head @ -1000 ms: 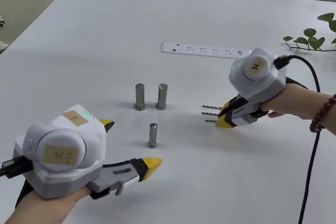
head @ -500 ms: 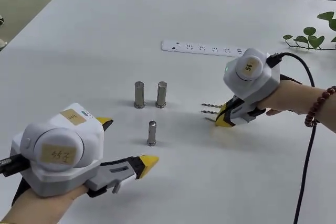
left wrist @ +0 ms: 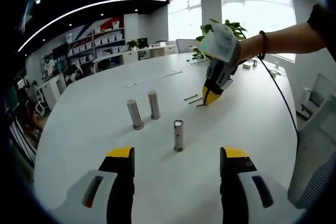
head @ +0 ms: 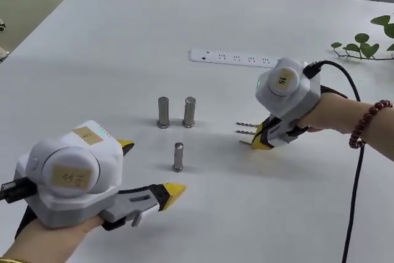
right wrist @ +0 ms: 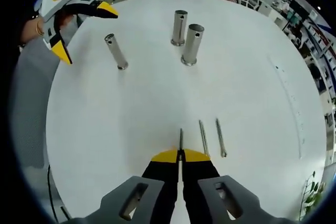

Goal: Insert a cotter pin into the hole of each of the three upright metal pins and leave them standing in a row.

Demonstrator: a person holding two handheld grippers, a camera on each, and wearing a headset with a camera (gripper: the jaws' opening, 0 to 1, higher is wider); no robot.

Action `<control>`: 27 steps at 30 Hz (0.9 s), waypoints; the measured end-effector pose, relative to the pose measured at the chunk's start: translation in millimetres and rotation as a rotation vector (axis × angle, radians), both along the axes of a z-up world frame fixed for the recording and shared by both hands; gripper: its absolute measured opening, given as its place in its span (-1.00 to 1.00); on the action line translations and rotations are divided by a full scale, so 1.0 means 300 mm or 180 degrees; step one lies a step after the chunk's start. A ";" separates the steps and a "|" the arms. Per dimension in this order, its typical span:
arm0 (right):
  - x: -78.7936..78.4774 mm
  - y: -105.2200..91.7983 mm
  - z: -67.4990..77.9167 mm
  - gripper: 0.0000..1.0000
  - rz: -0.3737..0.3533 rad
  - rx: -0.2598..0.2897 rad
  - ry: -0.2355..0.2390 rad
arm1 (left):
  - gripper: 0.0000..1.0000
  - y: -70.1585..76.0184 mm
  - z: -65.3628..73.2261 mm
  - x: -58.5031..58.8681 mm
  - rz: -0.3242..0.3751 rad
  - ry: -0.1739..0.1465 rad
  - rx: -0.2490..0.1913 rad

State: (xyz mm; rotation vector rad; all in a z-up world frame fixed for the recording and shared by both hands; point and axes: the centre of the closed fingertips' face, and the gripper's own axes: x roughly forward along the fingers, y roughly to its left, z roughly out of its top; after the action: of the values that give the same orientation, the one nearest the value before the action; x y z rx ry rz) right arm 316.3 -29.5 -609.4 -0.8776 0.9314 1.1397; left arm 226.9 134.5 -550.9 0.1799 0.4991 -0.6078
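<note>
Three upright metal pins stand on the white table (head: pixel 111 41): two side by side at the back (head: pixel 163 113) (head: pixel 189 112) and a thinner one (head: pixel 178 156) in front. Two cotter pins (head: pixel 246 129) lie loose to their right. My right gripper (head: pixel 255 143) rests low on the table, shut on the nearest cotter pin (right wrist: pixel 180 139), which sticks out between its yellow tips (right wrist: pixel 180 156); the other two (right wrist: pixel 203 137) (right wrist: pixel 220 137) lie beside it. My left gripper (head: pixel 149 167) hovers open at the near left, and the thin pin (left wrist: pixel 178 136) stands ahead between its tips (left wrist: pixel 177 153).
A white power strip (head: pixel 240 60) lies across the table behind the pins. Green plant leaves (head: pixel 369 41) reach in at the far right. The right gripper's black cable (head: pixel 356 170) runs down the right side. Bare table surrounds the pins.
The right gripper has slid a little to the left, closer over the cotter pins. The left gripper and the three metal pins stay put.
</note>
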 end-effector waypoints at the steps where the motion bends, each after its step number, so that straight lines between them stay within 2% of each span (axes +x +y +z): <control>1: -0.006 0.000 0.004 -1.00 0.0047 -0.0007 -0.0010 | 0.27 -0.001 0.005 -0.002 -0.0013 -0.0005 0.0000; 5: -0.027 0.024 0.032 -1.00 0.0161 0.0112 -0.0052 | 0.24 -0.001 0.019 -0.005 -0.0037 -0.0029 -0.0008; 7: -0.029 0.033 0.036 -1.00 0.0218 0.0156 -0.0104 | 0.22 -0.004 0.023 -0.010 -0.0055 -0.0025 -0.0018; 10: -0.048 0.053 0.071 -1.00 0.0305 0.0209 -0.0212 | 0.19 -0.007 0.028 -0.014 -0.0080 -0.0020 0.0008; 12: -0.024 0.061 0.069 -1.00 0.0339 0.0248 -0.0259 | 0.15 -0.012 0.034 -0.018 -0.0095 -0.0017 -0.0009; 15: -0.053 0.080 0.104 -1.00 0.0396 0.0316 -0.0340 | 0.09 -0.017 0.041 -0.022 -0.0096 0.0018 -0.0050; 23: -0.138 0.132 0.160 -1.00 0.0554 0.0439 -0.0449 | -0.06 -0.033 0.066 -0.027 -0.0070 0.0082 -0.0193; 25: -0.160 0.149 0.175 -1.00 0.0592 0.0478 -0.0464 | -0.12 -0.035 0.071 -0.027 -0.0033 0.0125 -0.0234; 27: -0.177 0.164 0.186 -1.00 0.0619 0.0523 -0.0466 | -0.19 -0.035 0.069 -0.029 -0.0028 0.0164 -0.0207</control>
State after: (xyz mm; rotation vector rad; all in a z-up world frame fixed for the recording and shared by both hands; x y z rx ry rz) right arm 263.3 19.6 -553.7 -0.9178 0.6335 1.2805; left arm 218.2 124.1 -530.2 0.1051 0.5277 -0.6376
